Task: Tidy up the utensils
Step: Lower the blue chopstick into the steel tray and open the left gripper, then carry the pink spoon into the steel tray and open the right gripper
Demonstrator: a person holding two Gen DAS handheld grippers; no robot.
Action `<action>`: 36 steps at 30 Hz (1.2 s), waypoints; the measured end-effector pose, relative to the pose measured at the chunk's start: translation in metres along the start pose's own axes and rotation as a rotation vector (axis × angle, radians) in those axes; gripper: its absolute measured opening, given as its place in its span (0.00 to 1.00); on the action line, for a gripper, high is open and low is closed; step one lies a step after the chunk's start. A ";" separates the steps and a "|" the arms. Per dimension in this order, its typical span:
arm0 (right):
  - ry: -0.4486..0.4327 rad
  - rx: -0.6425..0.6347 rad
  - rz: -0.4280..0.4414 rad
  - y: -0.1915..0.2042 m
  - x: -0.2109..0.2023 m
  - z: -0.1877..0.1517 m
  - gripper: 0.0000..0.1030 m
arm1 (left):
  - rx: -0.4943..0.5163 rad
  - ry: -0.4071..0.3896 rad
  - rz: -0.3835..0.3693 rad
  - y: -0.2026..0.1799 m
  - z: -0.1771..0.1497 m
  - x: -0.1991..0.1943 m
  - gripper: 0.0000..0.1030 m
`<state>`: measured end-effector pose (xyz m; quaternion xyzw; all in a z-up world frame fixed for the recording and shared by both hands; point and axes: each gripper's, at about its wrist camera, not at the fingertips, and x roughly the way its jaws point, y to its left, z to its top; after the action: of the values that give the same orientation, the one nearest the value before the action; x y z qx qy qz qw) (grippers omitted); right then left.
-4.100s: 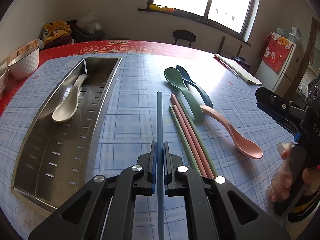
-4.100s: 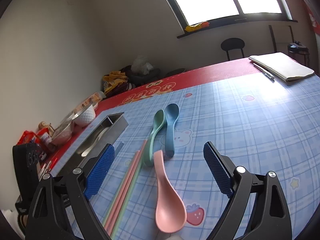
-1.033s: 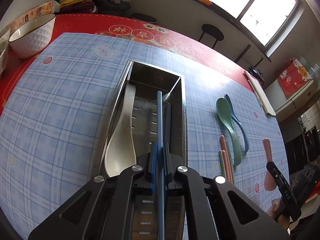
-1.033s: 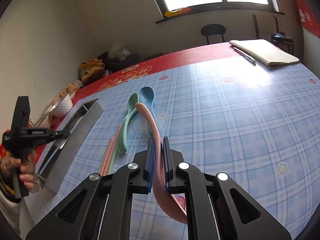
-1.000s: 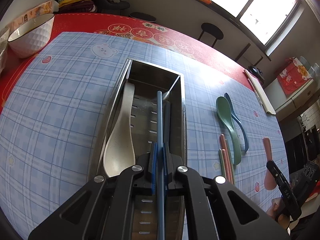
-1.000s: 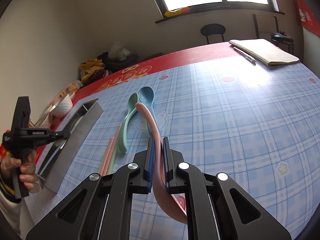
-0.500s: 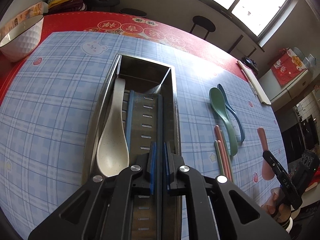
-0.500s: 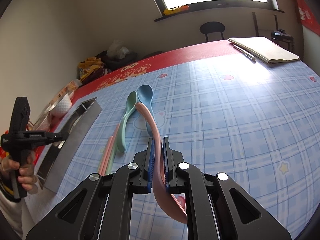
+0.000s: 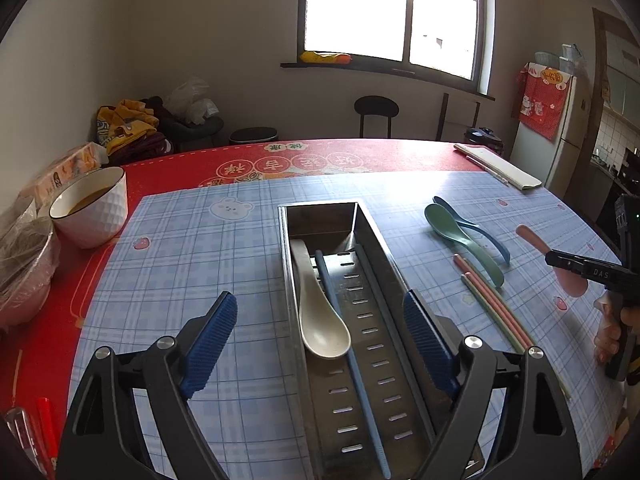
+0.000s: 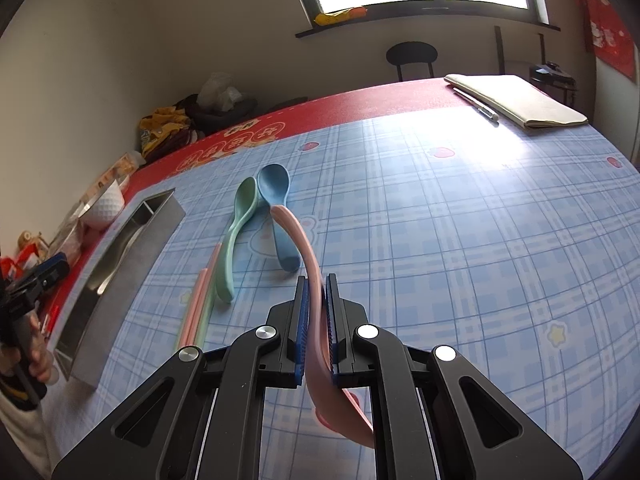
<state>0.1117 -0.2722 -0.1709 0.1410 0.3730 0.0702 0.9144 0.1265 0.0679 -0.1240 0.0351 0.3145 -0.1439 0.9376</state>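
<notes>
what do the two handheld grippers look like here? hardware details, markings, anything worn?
Both match: black plastic linkage arms with triangular cut-outs, round silver pivot bolts, and blue ribbed rubber pads on the fingers. Left gripper, right gripper. In the left wrist view the right gripper's side carries white "DAS" lettering and a pistol-style black handle. A yellow-and-black cuff shows at the wrist. No cables visible.

Your right gripper [image 10: 316,320] is clamped on the pink spoon [image 10: 310,280], its handle arching away over the blue checked tablecloth [image 10: 460,240]. Just beyond lie the green spoon [image 10: 236,232] and blue spoon [image 10: 276,208], touching. Far left sits the steel tray [image 10: 120,256], near your left gripper [image 10: 36,280].
</notes>
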 end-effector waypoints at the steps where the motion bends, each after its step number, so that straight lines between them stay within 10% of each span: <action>1: 0.008 0.001 -0.014 0.000 0.001 0.001 0.08 | 0.003 -0.006 -0.003 0.002 -0.003 0.001 0.88; 10: 0.063 0.007 -0.065 0.034 0.003 0.016 0.08 | -0.062 -0.072 -0.052 0.029 -0.009 -0.003 0.94; 23: 0.196 -0.050 0.082 0.214 0.062 0.061 0.08 | -0.243 -0.113 -0.007 0.080 -0.010 -0.015 0.94; 36: 0.295 0.003 -0.070 0.257 0.129 0.062 0.08 | -0.344 -0.120 0.009 0.101 -0.012 -0.016 0.94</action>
<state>0.2413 -0.0111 -0.1340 0.1175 0.5080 0.0577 0.8513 0.1368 0.1706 -0.1267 -0.1330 0.2777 -0.0859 0.9475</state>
